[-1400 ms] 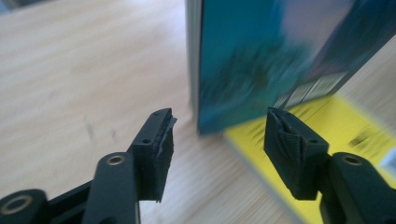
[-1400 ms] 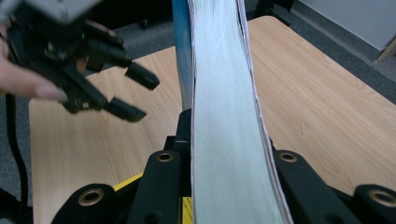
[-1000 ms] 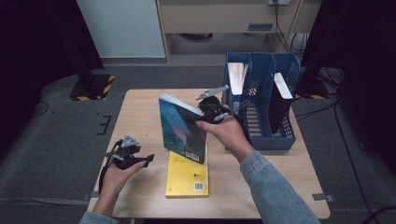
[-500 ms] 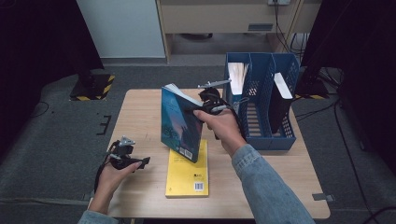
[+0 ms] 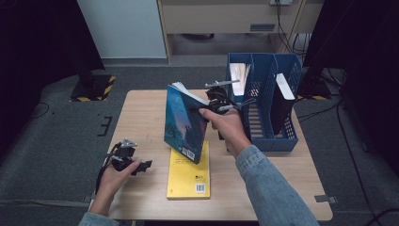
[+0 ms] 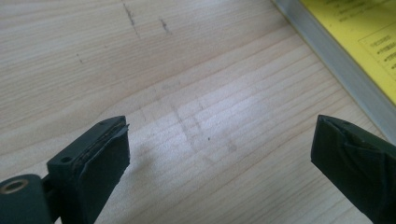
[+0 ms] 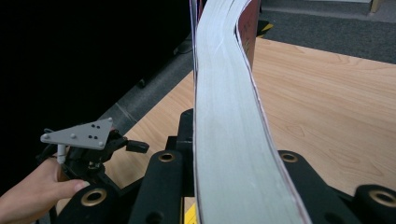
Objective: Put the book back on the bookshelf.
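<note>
Since it looks headed for the blue file rack [image 5: 273,136], the right gripper [image 5: 200,109] clamps the teal book [image 5: 184,123] upright, while the left gripper [image 5: 141,165] idles released on the bench [image 5: 141,117].

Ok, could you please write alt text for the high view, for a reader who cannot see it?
The right gripper holds a blue book upright above a wooden table, beside a blue file rack. A yellow book lies flat below it, and the left gripper rests open near the table's front left edge.
</note>
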Tool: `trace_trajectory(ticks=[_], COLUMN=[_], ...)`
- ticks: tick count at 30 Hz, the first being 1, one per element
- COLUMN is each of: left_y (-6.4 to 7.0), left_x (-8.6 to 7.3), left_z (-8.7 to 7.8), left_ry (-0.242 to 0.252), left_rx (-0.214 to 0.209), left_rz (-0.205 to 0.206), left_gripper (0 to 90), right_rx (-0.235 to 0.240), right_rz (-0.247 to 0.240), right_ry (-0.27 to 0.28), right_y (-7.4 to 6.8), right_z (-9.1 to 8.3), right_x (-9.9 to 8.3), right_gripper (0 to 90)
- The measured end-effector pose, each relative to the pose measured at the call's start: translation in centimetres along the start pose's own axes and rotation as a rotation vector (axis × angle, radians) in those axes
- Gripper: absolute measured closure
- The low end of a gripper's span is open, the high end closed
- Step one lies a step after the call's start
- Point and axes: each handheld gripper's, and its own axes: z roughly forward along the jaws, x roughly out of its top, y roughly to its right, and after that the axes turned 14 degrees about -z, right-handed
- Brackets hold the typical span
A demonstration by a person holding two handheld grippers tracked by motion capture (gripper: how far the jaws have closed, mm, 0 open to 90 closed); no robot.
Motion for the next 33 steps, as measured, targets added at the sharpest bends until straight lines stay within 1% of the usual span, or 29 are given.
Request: trace_trajectory(ticks=[2,5,6,8,13,17,21,24,30,33], left_y=[-0.1,-0.1,-0.1,0.0,-0.1,-0.2,-0.1,-0.1,-0.1,0.0], left_x=[-0.1,-0.2,-0.2,-0.2,-0.3,-0.4,-0.4,-0.5,-0.6,-0.6], left_z=[0.1,0.3,0.3,0.4,0.5,0.6,0.6,0.7,0.9,1.0], left_ry=[-0.012,-0.031,-0.04,-0.046,-0.052,-0.057,-0.063,-0.073,-0.085,-0.088], left_rx=[0.004,-0.005,0.003,0.008,0.019,0.025,0.027,0.03,0.035,0.037], left_rz=[0.0,-0.004,0.003,0.003,-0.006,-0.002,0.0,0.003,0.004,0.007], left_gripper=[4.2,4.0,3.9,4.2,4.3,4.3,4.2,4.3,4.2,3.8], right_rx=[0.0,-0.002,-0.003,-0.008,-0.01,-0.01,-0.016,-0.022,-0.024,-0.024], right_rz=[0.002,0.008,0.009,0.015,0.011,0.016,0.005,-0.009,-0.022,-0.014], right_ry=[0.009,0.022,0.026,0.033,0.04,0.047,0.045,0.047,0.053,0.062], right_y=[0.1,0.2,0.2,0.1,0.1,0.0,-0.3,-0.7,-1.1,-1.0], right_z=[-0.3,-1.0,-1.3,-1.8,-2.7,-3.5,-4.5,-5.5,-7.2,-8.2], right_x=[-0.2,-0.5,-0.6,-0.8,-1.4,-2.0,-2.6,-3.0,-3.9,-4.5], right_gripper=[73.9,73.8,73.8,73.8,73.8,73.8,73.8,73.7,73.8,73.8])
